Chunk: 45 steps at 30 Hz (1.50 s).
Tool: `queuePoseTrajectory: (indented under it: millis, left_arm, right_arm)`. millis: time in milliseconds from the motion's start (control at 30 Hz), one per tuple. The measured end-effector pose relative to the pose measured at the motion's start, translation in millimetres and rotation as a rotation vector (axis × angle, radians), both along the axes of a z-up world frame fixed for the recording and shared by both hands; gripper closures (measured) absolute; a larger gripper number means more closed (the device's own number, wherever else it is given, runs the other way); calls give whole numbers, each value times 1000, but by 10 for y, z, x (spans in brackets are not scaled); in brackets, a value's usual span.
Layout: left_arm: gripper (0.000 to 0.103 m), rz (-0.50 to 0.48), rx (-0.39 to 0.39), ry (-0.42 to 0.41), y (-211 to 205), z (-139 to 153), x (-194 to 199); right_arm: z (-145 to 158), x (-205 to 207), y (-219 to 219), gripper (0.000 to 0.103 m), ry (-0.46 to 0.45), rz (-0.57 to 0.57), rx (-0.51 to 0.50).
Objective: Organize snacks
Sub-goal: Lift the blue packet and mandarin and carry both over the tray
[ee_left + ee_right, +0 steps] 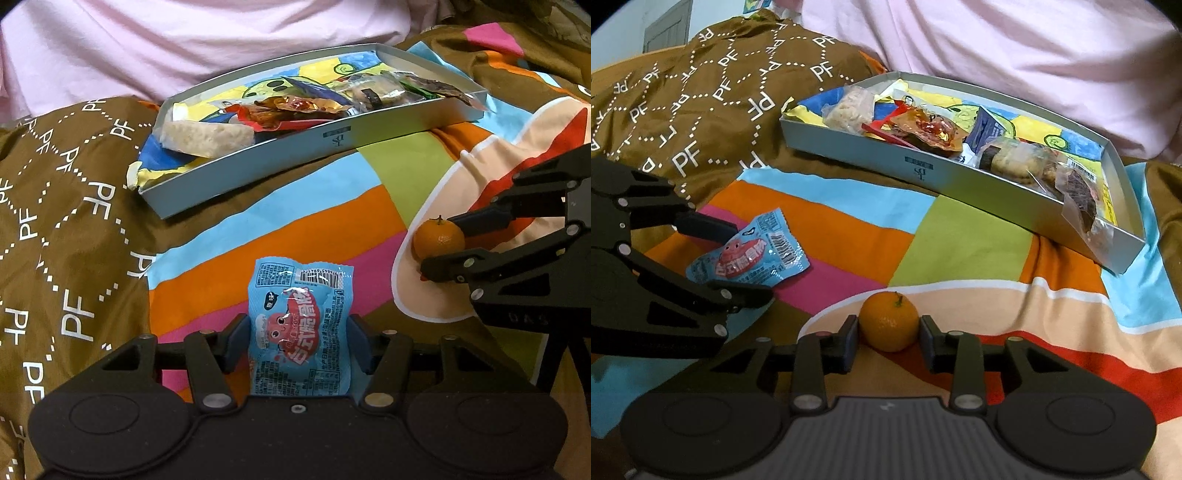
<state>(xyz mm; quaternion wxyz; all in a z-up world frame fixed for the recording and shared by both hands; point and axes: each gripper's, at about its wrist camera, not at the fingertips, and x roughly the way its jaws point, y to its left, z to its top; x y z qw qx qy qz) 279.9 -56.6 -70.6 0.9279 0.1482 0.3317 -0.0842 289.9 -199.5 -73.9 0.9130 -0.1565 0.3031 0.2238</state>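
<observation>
With both tilted down over the bedspread point(295, 206): left gripper point(300, 343) clamped on blue snack packet point(301, 325), right gripper point(888, 341) loosely straddling mandarin point(888, 320), not squeezing.

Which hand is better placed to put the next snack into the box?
Left: the left tool seems closed on the packet; the right tool only straddles the orange, pads clear of it.

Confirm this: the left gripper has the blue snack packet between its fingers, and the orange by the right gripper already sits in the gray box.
Wrong on one point. The orange lies on the colourful bedspread, outside the gray box, as the right wrist view shows. The blue snack packet is indeed between the left gripper fingers.
</observation>
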Motion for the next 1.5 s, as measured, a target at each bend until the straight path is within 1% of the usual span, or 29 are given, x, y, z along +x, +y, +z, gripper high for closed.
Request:
queuePoseTrajectory:
  millis: [167,467,633,767,900,1000,1233,1367,1500]
  left_arm:
    - [45,17,-18,-10,17,18,-8]
    - [45,83,-47,-73,95,90,-7]
    - [44,116,-75,-124,125,174,-15]
    - [44,134,-110,-189,110,324,9]
    - [44,139,-153,-255,46,563,101]
    - [44,136,-185,-284,-46,731,204]
    - [44,101,-245,-277,-361,990,529]
    - [44,97,-276,-252,-538,1053,753]
    - [44,128,-327,-227,-647,1100,1007]
  right_arm:
    - [10,-9,-1,65,-8,2,10]
    - [48,-31,5,65,-36,5,26]
    - [110,-66,1,65,-81,11,41]
    - [173,-96,-13,65,-130,10,64]
    - [247,-113,-48,65,-191,-3,92]
    - [323,-117,-116,65,-239,-28,131]
    - [516,-65,-366,65,-341,-115,221]
    - [568,43,-572,65,-361,-189,249]
    - [579,172,-790,64,-362,-274,268]
